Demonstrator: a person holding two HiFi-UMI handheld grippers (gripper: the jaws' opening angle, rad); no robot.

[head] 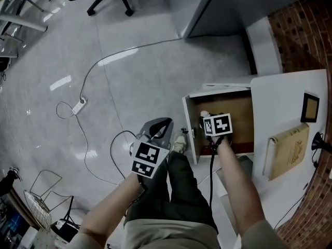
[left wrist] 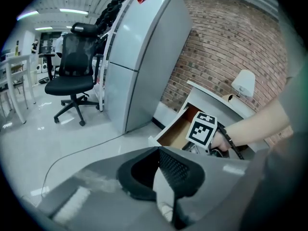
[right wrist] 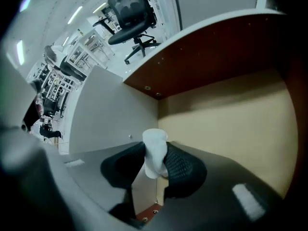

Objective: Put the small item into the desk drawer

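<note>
The desk drawer (head: 193,123) stands pulled open, its wooden floor (right wrist: 231,114) bare. My right gripper (head: 206,117) reaches down into it, shut on a small white item (right wrist: 154,146) that stands upright between the pads, near the drawer's corner. In the right gripper view, the right gripper (right wrist: 156,163) sits just above the drawer floor. My left gripper (head: 162,123) hangs over the grey floor, left of the drawer, shut with nothing in it. The left gripper (left wrist: 158,152) points toward the drawer (left wrist: 174,131).
The white desk top (head: 280,100) carries a book (head: 288,150) and a small picture frame (head: 310,108). A cable and power strip (head: 79,106) lie on the floor. An office chair (left wrist: 72,76) and a tall grey cabinet (left wrist: 139,57) stand beyond. A wire basket (head: 39,201) stands lower left.
</note>
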